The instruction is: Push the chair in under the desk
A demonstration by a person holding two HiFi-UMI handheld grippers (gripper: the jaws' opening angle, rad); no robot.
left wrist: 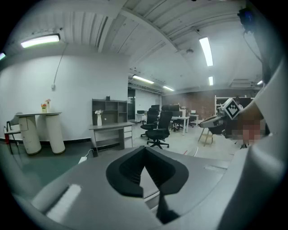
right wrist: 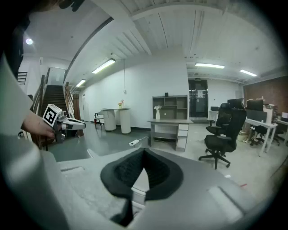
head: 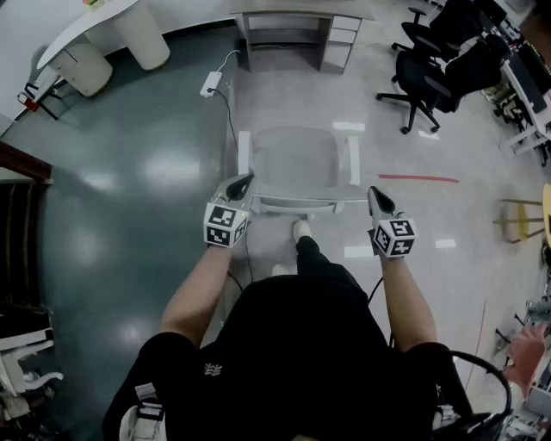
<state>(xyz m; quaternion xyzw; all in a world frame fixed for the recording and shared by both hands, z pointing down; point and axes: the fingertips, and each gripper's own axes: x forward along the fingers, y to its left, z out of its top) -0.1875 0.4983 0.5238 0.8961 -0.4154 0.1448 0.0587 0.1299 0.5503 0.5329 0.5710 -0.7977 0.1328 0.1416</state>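
Jaws shut on nothing, left gripper point(head: 246, 179) and right gripper point(head: 374, 192) flank the chair point(head: 297, 164) at its near corners.

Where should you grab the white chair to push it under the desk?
Grab the chair by the top bar of its back, from behind, near both ends. That bar lies crosswise on the near side, and the chair faces the desk, so pushing there should send it straight in.

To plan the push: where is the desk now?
In the head view the desk stands at top centre, straight beyond the white chair, with a power strip lying to its left.
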